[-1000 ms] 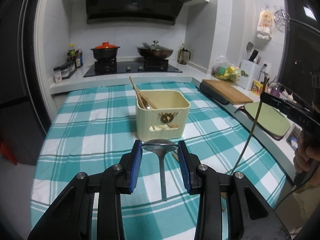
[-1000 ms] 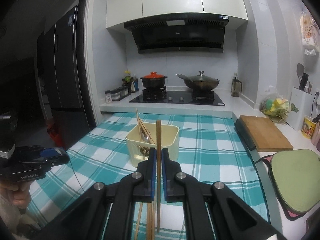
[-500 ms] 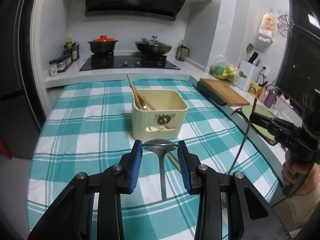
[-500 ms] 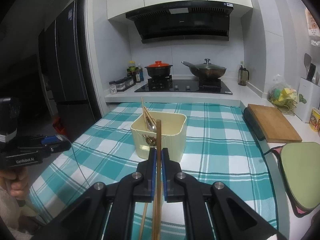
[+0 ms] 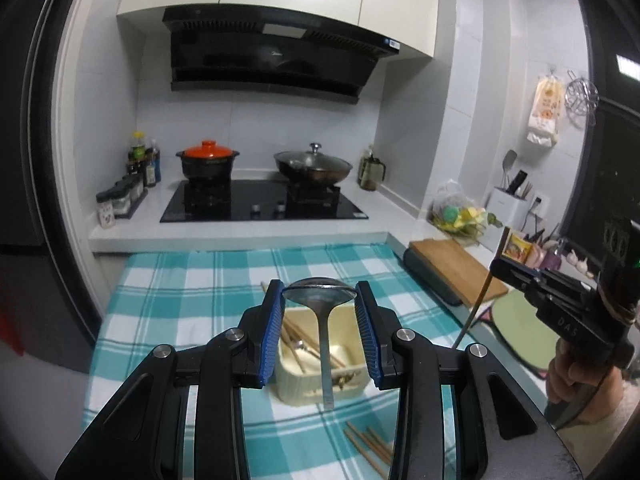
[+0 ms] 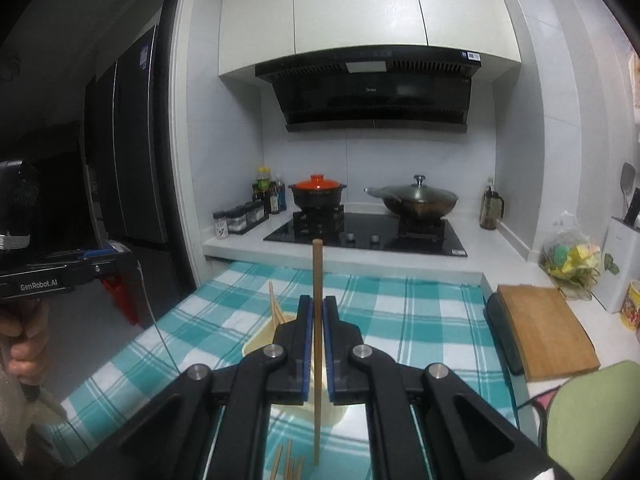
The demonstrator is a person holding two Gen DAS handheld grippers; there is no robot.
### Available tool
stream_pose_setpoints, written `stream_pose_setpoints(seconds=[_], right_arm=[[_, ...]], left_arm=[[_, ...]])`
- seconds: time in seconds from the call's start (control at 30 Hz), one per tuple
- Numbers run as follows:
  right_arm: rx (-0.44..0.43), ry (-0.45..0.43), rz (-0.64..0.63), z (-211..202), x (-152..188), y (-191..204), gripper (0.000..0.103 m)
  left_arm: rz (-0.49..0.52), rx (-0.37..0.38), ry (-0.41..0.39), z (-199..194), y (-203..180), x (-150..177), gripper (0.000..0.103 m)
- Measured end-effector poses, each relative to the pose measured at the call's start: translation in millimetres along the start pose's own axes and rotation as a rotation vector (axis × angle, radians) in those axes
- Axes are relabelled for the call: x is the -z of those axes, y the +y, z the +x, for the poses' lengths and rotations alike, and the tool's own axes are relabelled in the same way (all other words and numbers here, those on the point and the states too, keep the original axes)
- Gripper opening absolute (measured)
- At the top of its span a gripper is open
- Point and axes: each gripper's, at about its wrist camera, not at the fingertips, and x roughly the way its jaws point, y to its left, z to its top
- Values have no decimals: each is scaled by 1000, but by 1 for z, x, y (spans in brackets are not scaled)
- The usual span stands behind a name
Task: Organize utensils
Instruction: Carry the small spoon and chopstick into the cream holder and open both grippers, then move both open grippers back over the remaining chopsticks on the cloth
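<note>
The left gripper [image 5: 319, 300] is clamped on the bowl of a metal ladle [image 5: 320, 304], its handle hanging down over the cream utensil holder [image 5: 348, 386] that stands on the teal checked cloth of the bench [image 5: 168, 304] with chopsticks and a spoon already inside. The right gripper [image 6: 316, 316] is closed tight on a single wooden chopstick [image 6: 317, 276], held upright just above and near the side of the same holder [image 6: 260, 346]. More loose chopsticks [image 5: 370, 446] lie on the cloth in front of the holder, apart from it.
</note>
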Motion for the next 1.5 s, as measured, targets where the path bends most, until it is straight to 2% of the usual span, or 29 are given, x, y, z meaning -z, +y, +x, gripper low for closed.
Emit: stream_pose_setpoints(seconds=[0.17, 0.27, 0.4, 0.63, 0.8, 0.83, 0.87, 0.93, 1.0, 1.1, 1.23, 1.37, 1.5], right_arm=[[-9, -67, -9, 44, -39, -3, 5], [-15, -75, -12, 74, -43, -4, 5], [-19, -44, -25, 119, -28, -10, 5], [-59, 217, 3, 195, 16, -20, 5], [-70, 340, 39, 226, 40, -26, 6], [-67, 355, 52, 226, 44, -29, 14], [-61, 361, 63, 227, 45, -31, 30], [-48, 338, 92, 221, 41, -34, 40], [-47, 308, 112, 203, 33, -38, 40], [-48, 276, 96, 174, 22, -39, 40], [-42, 250, 46, 116, 22, -34, 40], [-27, 256, 0, 58, 39, -28, 41], [7, 272, -52, 5, 73, -16, 42]], left_arm=[[-30, -35, -11, 55, 7, -27, 36], [-46, -44, 37, 93, 12, -23, 36], [-48, -54, 133, 142, 15, -2, 36], [-45, -70, 308, 203, 21, 43, 36], [-45, -110, 362, 222, 22, 56, 38], [-45, -113, 360, 219, 23, 55, 39], [-45, -115, 354, 215, 24, 53, 45], [-39, -119, 326, 198, 25, 48, 56], [-17, -129, 295, 176, 27, 43, 68], [32, -144, 277, 133, 28, 46, 76], [96, -154, 315, 82, 27, 71, 82], [142, -157, 364, 32, 21, 119, 88], [131, -140, 393, -5, 10, 175, 90]])
